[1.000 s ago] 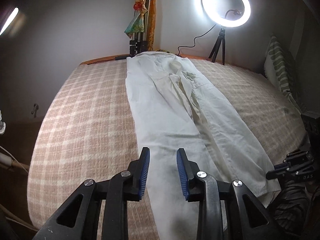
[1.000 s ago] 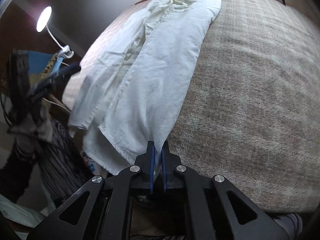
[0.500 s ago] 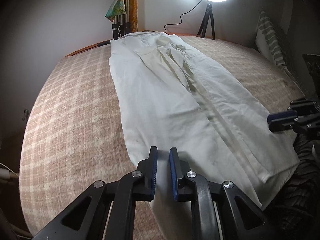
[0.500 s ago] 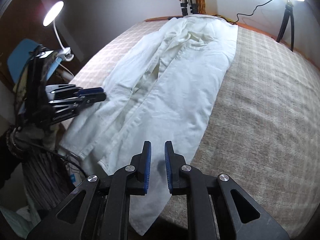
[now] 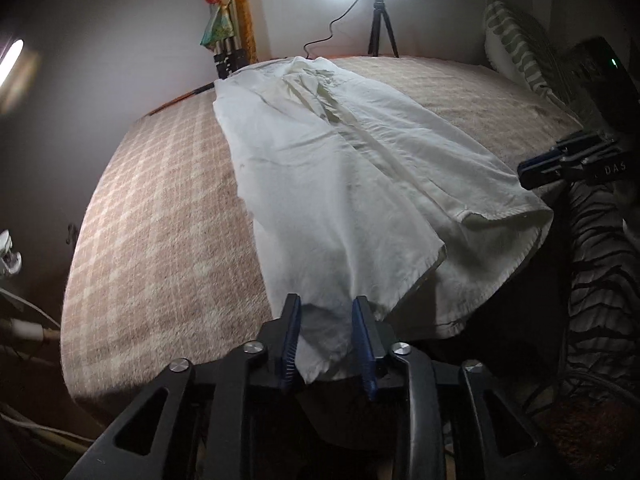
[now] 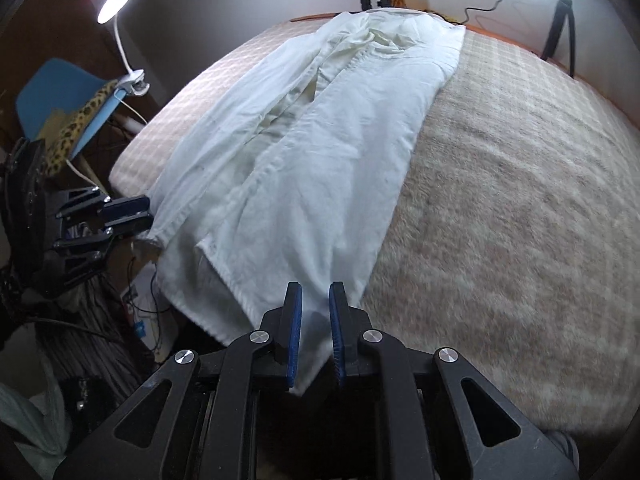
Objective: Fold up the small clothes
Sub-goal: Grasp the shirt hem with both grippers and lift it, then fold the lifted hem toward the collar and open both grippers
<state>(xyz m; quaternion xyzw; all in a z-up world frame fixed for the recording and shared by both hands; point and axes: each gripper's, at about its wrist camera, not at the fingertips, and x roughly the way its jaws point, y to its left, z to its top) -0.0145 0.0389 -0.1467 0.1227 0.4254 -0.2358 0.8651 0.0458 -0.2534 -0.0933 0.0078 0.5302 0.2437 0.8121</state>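
Observation:
White trousers [image 5: 340, 168] lie lengthwise on the plaid bed cover [image 5: 160, 220], waist at the far end, leg hems hanging over the near edge. In the left wrist view my left gripper [image 5: 326, 304] straddles the corner of the left leg's hem. Its jaws are opening and the cloth hangs loose between the blue pads. In the right wrist view my right gripper [image 6: 315, 292] sits at the other leg's hem on the trousers [image 6: 312, 152]. Its jaws are opening too, with cloth between them and a gap at each pad. Each gripper shows in the other's view: right gripper [image 5: 536, 168], left gripper [image 6: 128, 214].
A ring light on a tripod [image 5: 382, 36] stands behind the bed's far edge beside a folded stand draped with a scarf [image 5: 224, 40]. A striped pillow [image 5: 516, 52] leans at the right. A clip lamp [image 6: 116, 0] and blue chair [image 6: 52, 92] stand left of the bed.
The right gripper, shut on the hem a second ago, has let go and stands apart. The left gripper narrowed, moved down to the hem corner at the bed's edge, then widened around it.

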